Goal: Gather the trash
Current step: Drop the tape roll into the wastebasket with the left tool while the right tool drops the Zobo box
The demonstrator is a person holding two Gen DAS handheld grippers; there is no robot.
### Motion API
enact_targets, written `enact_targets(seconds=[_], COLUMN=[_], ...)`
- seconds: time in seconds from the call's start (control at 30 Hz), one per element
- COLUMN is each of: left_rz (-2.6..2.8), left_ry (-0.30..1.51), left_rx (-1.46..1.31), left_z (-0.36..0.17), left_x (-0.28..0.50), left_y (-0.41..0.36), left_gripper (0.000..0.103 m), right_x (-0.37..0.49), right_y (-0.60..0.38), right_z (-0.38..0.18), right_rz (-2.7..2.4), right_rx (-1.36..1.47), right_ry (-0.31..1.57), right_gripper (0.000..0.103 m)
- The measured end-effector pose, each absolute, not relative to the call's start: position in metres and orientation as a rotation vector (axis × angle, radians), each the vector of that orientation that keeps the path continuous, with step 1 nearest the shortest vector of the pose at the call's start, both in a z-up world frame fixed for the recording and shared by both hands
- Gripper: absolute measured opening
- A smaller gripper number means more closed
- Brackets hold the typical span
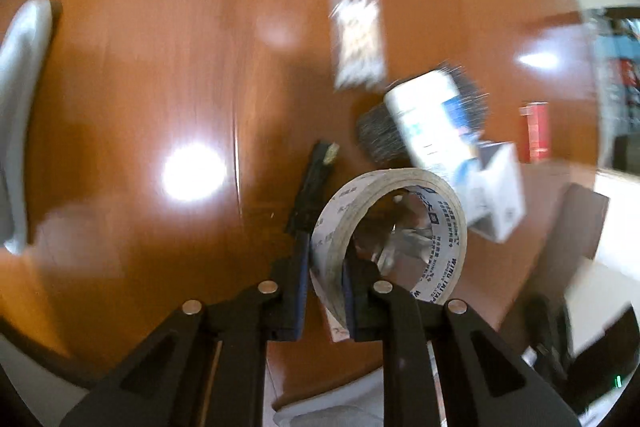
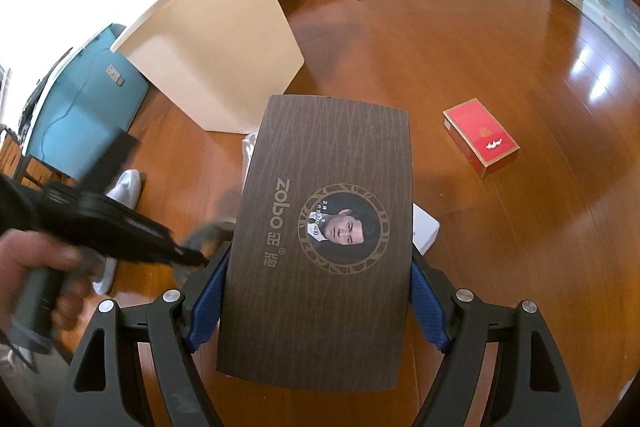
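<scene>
Left gripper [image 1: 326, 291] is clamped on the tape roll's [image 1: 390, 227] wall just above the floor [image 1: 140, 87], right gripper [image 2: 316, 307] is held wide around a brown box [image 2: 324, 227]; pickup step judged, bin drop needed next.

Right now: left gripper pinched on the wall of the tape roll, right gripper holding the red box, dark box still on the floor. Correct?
Not quite. The right gripper holds the dark brown box, its pads on the box's two sides; the red box lies on the wooden floor, as the right wrist view shows. The left gripper is indeed pinched on the tape roll wall.
</scene>
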State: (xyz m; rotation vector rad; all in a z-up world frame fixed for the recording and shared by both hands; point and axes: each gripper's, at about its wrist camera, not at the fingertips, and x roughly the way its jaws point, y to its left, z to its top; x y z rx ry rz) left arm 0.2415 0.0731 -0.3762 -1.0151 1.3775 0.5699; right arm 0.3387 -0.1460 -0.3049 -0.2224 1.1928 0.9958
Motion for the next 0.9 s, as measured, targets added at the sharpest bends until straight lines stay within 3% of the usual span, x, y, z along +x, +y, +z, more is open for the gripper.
enact_targets(seconds=[0.23,0.4,0.57,0.73,0.9], left_rz=[0.515,0.48,0.557,0.694,0.751], left_ry=[1.297,1.065,0.874,0.96,1.006], left_rx=[-0.895,-0.776,-0.626,-0.591,-0.672], left_z=[-0.31,-0.201,-0.13,-0.171,-0.197], left_x=[0.257,0.293,0.319,0.349,0.337], left_y=[0.089,0.125,0.181,0.245,0.268], left_gripper=[0.014,0.014,0.014,0.014,0.032], right_x=[0.341,0.351,0.353,0.354,0.356], right_y=[-0.145,-0.144,-0.136,-0.131,-0.128], right_z=[-0.302,-0.296,-0.288,-0.289,-0.288], right_rz=[0.988,0.961,0.975,0.981,0.979], right_rx=[-0.2,-0.157,-0.159,-0.16,-0.164], right_ry=[1.191,1.194,1.173,1.173,1.175], right_gripper=[0.081,0.081,0.081,0.081,0.081])
